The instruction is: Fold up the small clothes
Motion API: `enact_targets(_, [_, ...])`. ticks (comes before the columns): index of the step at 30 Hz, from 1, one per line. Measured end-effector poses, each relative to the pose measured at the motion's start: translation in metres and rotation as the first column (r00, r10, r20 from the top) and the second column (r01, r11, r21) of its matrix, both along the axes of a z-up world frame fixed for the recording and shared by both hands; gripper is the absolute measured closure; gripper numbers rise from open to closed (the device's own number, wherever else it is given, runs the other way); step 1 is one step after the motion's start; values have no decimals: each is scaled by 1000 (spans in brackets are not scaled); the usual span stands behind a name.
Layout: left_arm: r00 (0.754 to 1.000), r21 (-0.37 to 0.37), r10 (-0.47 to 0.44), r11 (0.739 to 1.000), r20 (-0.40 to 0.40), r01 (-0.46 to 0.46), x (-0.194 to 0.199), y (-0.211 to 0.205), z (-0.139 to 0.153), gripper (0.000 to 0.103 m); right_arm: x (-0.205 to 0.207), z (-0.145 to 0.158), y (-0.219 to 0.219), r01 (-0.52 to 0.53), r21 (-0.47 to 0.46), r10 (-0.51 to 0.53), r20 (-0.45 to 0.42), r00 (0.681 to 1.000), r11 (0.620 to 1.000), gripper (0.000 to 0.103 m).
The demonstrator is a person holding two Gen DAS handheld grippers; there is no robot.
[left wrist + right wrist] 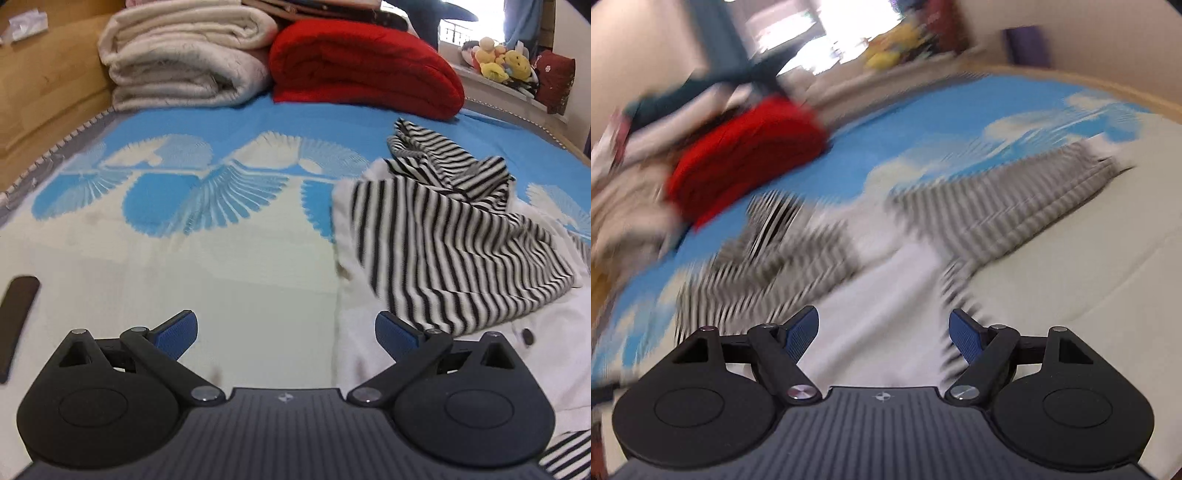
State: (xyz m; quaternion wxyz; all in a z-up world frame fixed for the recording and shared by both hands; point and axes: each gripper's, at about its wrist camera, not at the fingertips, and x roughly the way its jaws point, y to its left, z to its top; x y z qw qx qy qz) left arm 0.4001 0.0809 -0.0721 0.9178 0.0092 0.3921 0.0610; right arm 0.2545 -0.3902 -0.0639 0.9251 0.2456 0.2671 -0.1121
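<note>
Working across the bed cover (240,258), blue and cream with a feather print, I have the striped garment (458,236) crumpled at two o'clock in my left view, lying on white cloth that I judge to be part of the same piece. Behind it, at twelve, sit the red blanket (362,66) and the cream blanket (184,59), well apart from my work. My left gripper (286,334) stands wide and empty above bare cover. My right gripper (882,334) is also wide, empty, with white cloth below it; that view is blurred. To fold well, I should first spread the bunched stripes flat, then pinch an edge or sleeve.
</note>
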Motion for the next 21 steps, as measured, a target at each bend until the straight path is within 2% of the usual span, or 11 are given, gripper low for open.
enact_targets(2, [1000,6,17,1000,-10,-17,3,4,0,0,-2,11,-43,108,35,-109,49,993,994,23])
enact_targets(4, [1000,-32,18,999,-11,-19,3,8,2,0,0,14,-91,242,58,-247,90,965,968,23])
enact_targets(7, [1000,-40,25,999,-16,-26,4,11,1,0,15,1,-163,424,160,-434,31,901,891,22])
enact_targets(9, [999,-32,28,999,-28,-28,8,12,-3,0,30,-12,-206,468,229,-480,-3,877,853,23])
enact_targets(12, [997,-27,41,999,-60,-43,17,14,-12,0,53,-29,-247,546,244,-553,-47,832,801,23])
enact_targets(17, [992,-28,99,994,-80,-102,29,23,-19,0,96,-64,-290,549,275,-530,-144,835,790,23])
enact_targets(19, [990,-37,116,992,-86,-119,33,26,-20,0,108,-75,-292,557,251,-532,-164,831,792,25])
enact_targets(20, [988,-48,124,991,-91,-128,35,29,-20,0,114,-73,-289,566,197,-548,-139,825,801,48])
enact_targets(21, [987,-60,129,989,-96,-135,37,31,-20,0,122,-71,-285,564,138,-549,-133,825,814,100])
